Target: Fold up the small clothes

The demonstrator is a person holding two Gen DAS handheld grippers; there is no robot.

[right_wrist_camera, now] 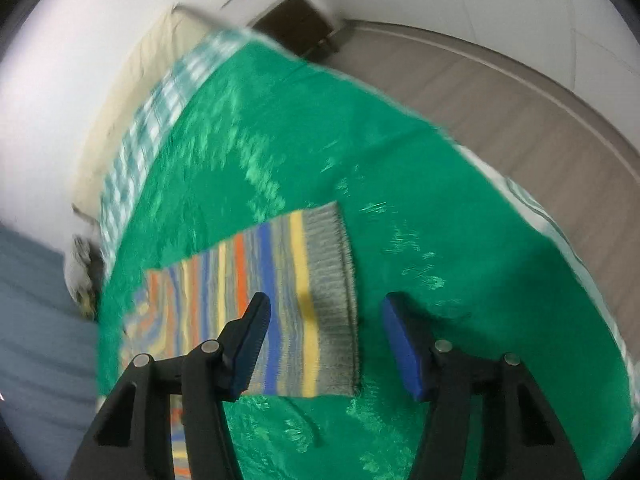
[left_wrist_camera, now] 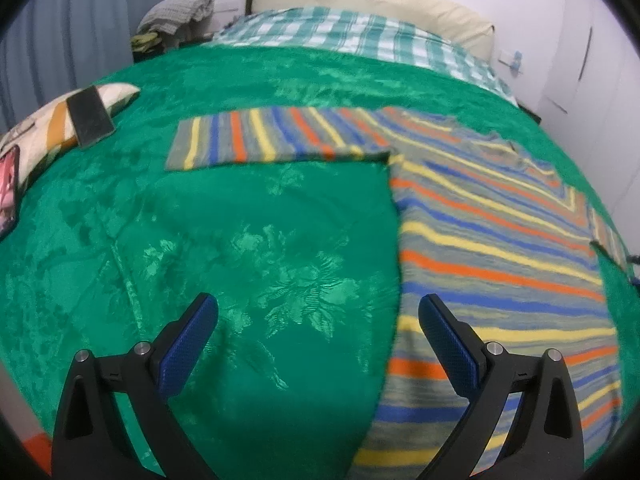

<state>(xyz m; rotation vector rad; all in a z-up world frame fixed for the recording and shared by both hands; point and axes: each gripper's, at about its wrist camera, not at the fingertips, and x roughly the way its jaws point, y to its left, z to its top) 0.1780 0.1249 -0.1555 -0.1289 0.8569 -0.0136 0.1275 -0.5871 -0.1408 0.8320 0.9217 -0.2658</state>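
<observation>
A small striped sweater (left_wrist_camera: 492,240), grey with orange, yellow and blue bands, lies flat on a green bedspread (left_wrist_camera: 240,240). One sleeve (left_wrist_camera: 264,136) stretches out to the left. My left gripper (left_wrist_camera: 318,316) is open and empty, over the sweater's left edge near the hem, its right finger above the fabric. In the right wrist view the other sleeve (right_wrist_camera: 280,300) ends in a grey ribbed cuff (right_wrist_camera: 334,280). My right gripper (right_wrist_camera: 326,316) is open and empty, hovering over that cuff.
A patterned pillow (left_wrist_camera: 52,120) with a dark phone (left_wrist_camera: 90,116) on it lies at the left. A checked green sheet (left_wrist_camera: 352,36) and cream headboard (left_wrist_camera: 372,0) are at the far end. The bed edge and grey floor (right_wrist_camera: 520,112) lie to the right.
</observation>
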